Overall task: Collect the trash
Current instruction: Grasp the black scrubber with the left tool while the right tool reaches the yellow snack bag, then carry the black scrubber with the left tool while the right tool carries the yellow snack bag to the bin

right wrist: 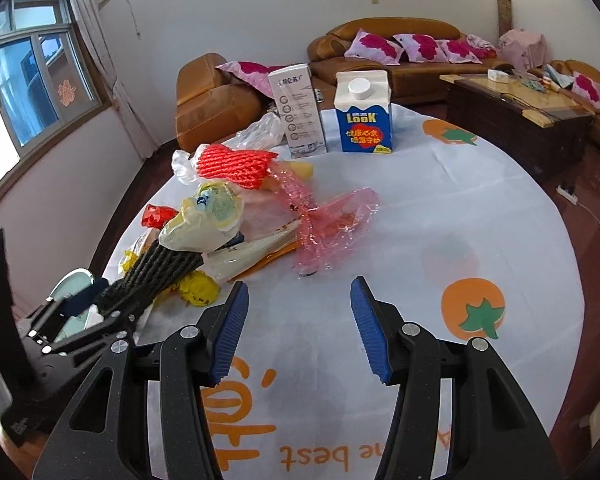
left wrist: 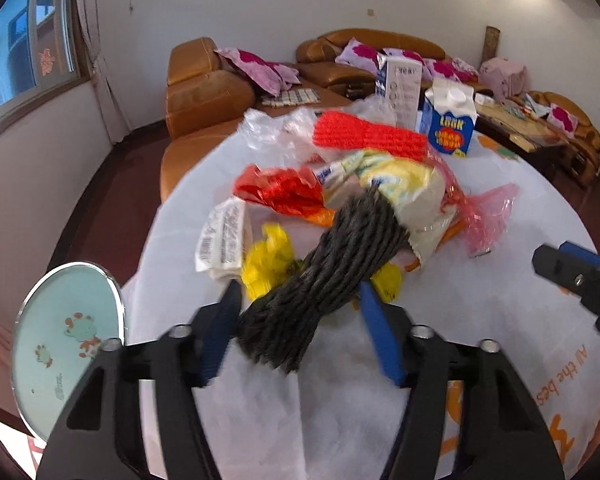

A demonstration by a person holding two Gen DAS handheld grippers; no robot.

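Note:
A heap of trash lies on the round white tablecloth (right wrist: pixel 440 208). My left gripper (left wrist: pixel 300 304) is shut on a black foam net sleeve (left wrist: pixel 332 264), whose far end lies tucked under a cream plastic bag (left wrist: pixel 404 188). Around it lie a yellow crumpled wrapper (left wrist: pixel 268 264), a red foil wrapper (left wrist: pixel 280 192), a red foam net (left wrist: pixel 370 136) and pink plastic film (right wrist: pixel 332 220). In the right wrist view the left gripper (right wrist: pixel 96 304) shows at lower left with the black net (right wrist: pixel 160 268). My right gripper (right wrist: pixel 300 312) is open over bare cloth, just short of the pink film.
A blue milk carton (right wrist: pixel 362 114) and a grey-white carton (right wrist: pixel 298 112) stand upright at the table's far side. A round pale blue disc with cartoon prints (left wrist: pixel 64 344) sits left of the table edge. Brown sofas (right wrist: pixel 216 100) and a coffee table (right wrist: pixel 516 112) stand beyond.

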